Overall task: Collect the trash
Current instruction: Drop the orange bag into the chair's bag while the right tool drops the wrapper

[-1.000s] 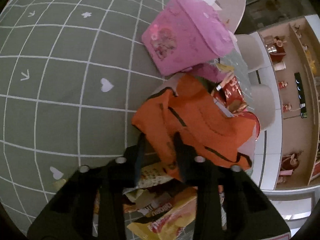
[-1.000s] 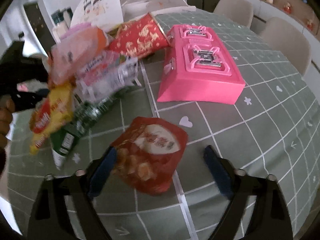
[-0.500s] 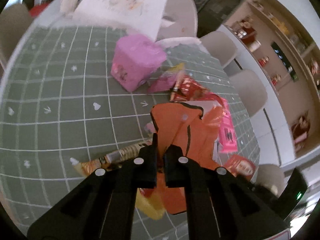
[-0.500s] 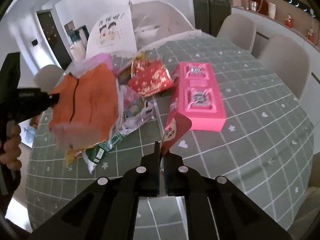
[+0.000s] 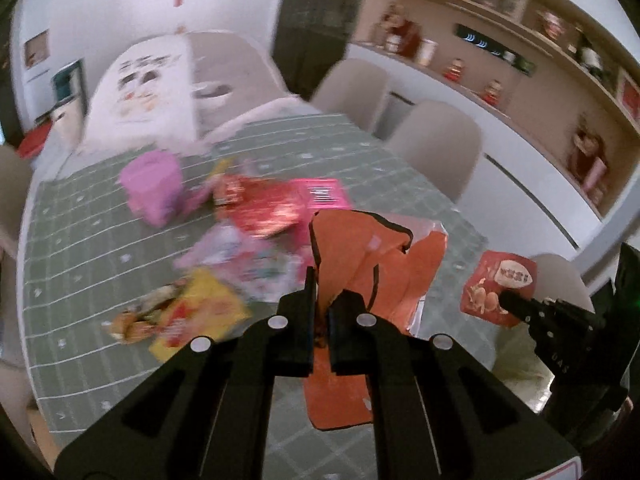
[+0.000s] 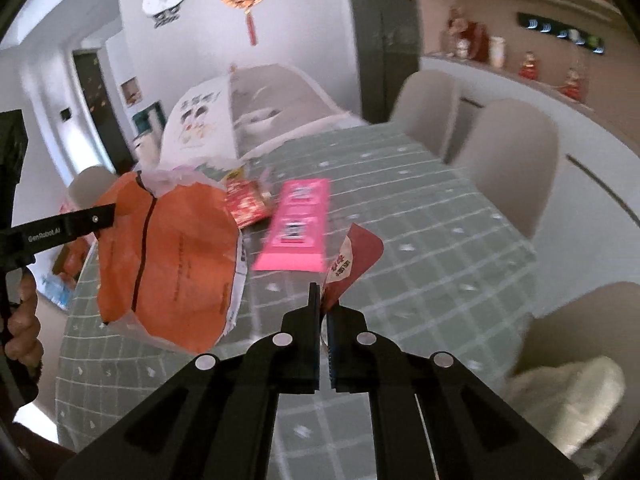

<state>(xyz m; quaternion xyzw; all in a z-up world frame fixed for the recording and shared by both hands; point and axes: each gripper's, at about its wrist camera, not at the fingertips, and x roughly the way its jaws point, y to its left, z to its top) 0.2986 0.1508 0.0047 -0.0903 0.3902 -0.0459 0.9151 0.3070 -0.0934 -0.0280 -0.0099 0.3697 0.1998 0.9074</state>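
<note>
Claws now clamped: left claw [image 5: 319, 300] on orange bag [image 5: 376, 276], right claw [image 6: 323, 312] on red packet [image 6: 354, 260], both newly off table [image 6: 420, 216].

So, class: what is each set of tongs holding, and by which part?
Left tongs pinch the orange plastic bag at its upper edge. Right tongs pinch the red snack packet by one corner.

one orange bag [image 5: 372, 264], one red packet [image 5: 498, 288], two pink boxes [image 5: 154, 186] [image 6: 298, 226].

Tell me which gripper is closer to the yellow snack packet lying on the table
Left. The left gripper, shut on the orange bag, hangs just right of the yellow snack packet; the right gripper is farther right, holding a red packet.
</note>
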